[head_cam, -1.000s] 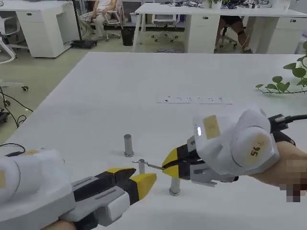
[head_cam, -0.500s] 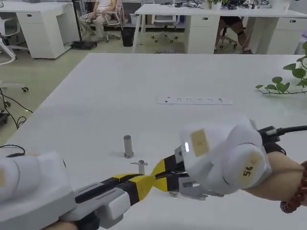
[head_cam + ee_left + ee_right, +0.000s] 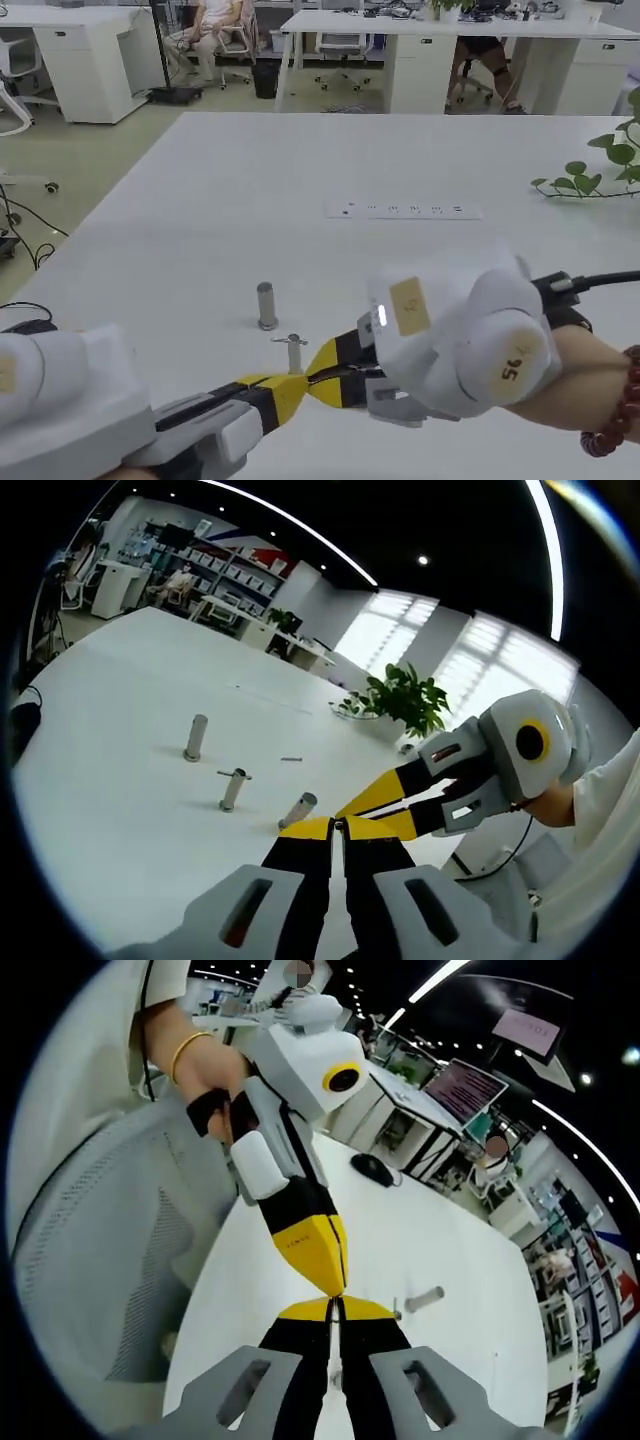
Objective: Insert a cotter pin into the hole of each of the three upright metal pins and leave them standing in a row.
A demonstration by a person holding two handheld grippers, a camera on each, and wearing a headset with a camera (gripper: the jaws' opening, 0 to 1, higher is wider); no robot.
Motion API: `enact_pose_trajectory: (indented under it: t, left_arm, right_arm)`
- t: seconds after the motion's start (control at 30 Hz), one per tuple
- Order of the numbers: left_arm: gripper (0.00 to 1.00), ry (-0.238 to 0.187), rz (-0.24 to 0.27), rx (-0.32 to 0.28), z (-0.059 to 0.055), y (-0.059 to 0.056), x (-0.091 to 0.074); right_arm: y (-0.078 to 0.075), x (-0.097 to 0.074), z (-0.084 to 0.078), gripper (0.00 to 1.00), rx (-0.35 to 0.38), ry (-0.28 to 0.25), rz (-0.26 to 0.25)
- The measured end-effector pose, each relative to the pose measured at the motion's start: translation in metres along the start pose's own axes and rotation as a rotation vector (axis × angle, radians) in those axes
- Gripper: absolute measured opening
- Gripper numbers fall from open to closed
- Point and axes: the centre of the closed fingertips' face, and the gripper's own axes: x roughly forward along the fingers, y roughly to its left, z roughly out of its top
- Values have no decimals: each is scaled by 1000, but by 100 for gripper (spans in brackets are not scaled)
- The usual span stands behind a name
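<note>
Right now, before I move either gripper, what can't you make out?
- The third grey metal pin: in the head view the right gripper hides it; the left gripper view shows it tilted.
- Whether anything thin is held where the right gripper and left gripper meet tip to tip: too fine to tell.
- A small thin piece on the white table, left gripper view: too small to identify.

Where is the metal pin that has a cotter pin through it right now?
In the head view it is the middle pin, standing on the table just nearer than the bare pin and just left of the right tool.
</note>
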Motion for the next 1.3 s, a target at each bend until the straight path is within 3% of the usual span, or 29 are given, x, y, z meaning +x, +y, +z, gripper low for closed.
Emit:
enact_pose_trajectory:
  t: [0.33,0.7,1.0,1.3]
  left_arm:
    - [0,0,-17,50,-1,0,-2]
    - [0,5,-21,122,2,6,-4]
    - [0,66,-76,220,-7,-1,-6]
    - [0,112,-149,334,-15,-12,-6]
  right_arm:
    - [3,1,1,4,94,-33,14]
    - [2,-7,-6,12,308,-102,54]
    - [5,-17,-11,18,545,-204,169]
    - [19,-20,-10,19,559,-233,264]
